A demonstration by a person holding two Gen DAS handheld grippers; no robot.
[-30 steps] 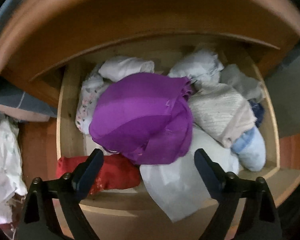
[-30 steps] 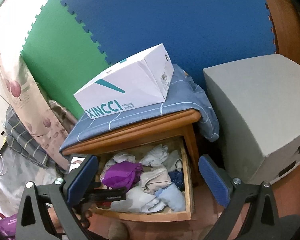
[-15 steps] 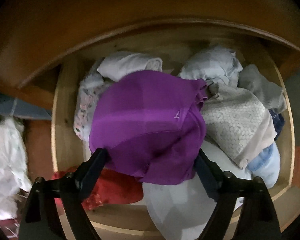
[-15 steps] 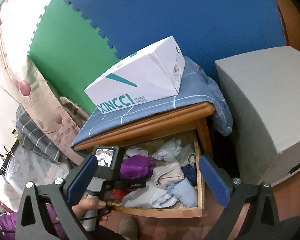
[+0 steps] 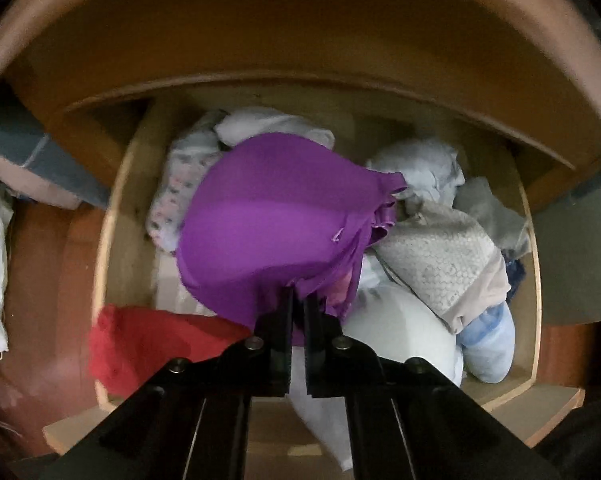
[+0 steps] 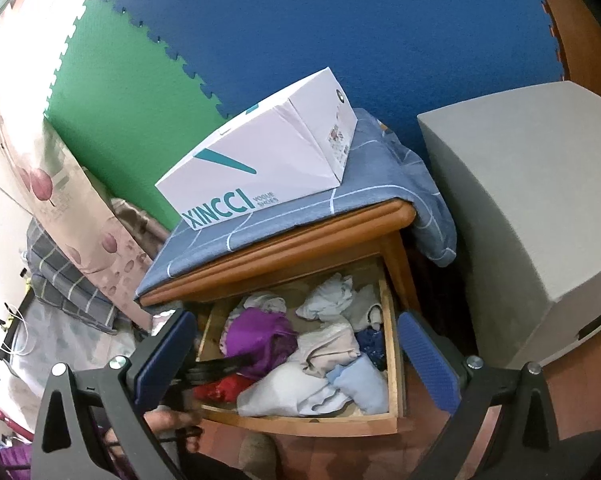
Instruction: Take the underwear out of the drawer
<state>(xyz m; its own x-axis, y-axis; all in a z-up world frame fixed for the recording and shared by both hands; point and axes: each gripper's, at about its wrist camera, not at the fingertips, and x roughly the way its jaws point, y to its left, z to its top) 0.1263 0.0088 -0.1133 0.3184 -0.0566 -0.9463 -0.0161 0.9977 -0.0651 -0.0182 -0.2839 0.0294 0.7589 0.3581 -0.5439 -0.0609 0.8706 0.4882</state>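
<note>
The wooden drawer [image 5: 118, 216] stands open, full of folded underwear. My left gripper [image 5: 298, 300] is shut on the near edge of the purple underwear [image 5: 268, 216], which bulges up over the pile. In the right wrist view the same purple underwear [image 6: 256, 336] lies in the drawer [image 6: 392, 344], with the left gripper [image 6: 236, 360] reaching in from the left. My right gripper [image 6: 296, 364] is open and empty, held high in front of the drawer.
Around the purple piece lie red [image 5: 148, 340], white [image 5: 396, 328], beige lace [image 5: 440, 260] and light blue [image 5: 488, 344] garments. A white shoe box [image 6: 260, 172] sits on the cloth-covered nightstand [image 6: 300, 240]. A grey box [image 6: 540, 216] stands to the right.
My left gripper moved in over the drawer and closed on the near edge of the purple underwear. The right gripper stayed open and shifted slightly.
</note>
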